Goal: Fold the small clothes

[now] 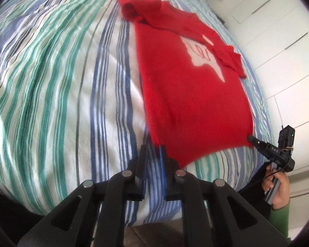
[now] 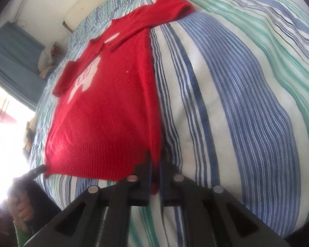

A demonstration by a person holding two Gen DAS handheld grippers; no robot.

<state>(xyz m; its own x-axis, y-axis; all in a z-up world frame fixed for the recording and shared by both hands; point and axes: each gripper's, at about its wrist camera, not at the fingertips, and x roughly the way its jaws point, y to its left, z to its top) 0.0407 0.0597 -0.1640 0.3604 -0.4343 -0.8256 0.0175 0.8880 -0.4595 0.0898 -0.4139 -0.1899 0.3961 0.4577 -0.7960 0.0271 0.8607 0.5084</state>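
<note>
A small red knit sweater point(image 1: 187, 94) with a white motif lies flat on the striped bedspread point(image 1: 61, 86), sleeves folded in over the chest. My left gripper point(image 1: 153, 150) is narrowly apart at the sweater's near left hem corner; the fabric touches the right finger. My right gripper point(image 1: 250, 138) is shut on the other hem corner. In the right wrist view the sweater point(image 2: 105, 107) runs away from me, and the right gripper point(image 2: 154, 162) pinches the hem's red fabric between its fingers. The left gripper point(image 2: 40, 167) shows at the far hem corner.
White wardrobe doors point(image 1: 278, 30) stand beyond the bed's right side. A blue curtain point(image 2: 12, 61) and a bright window point(image 2: 4, 133) are to the left in the right wrist view. The bedspread point(image 2: 237, 103) stretches wide beside the sweater.
</note>
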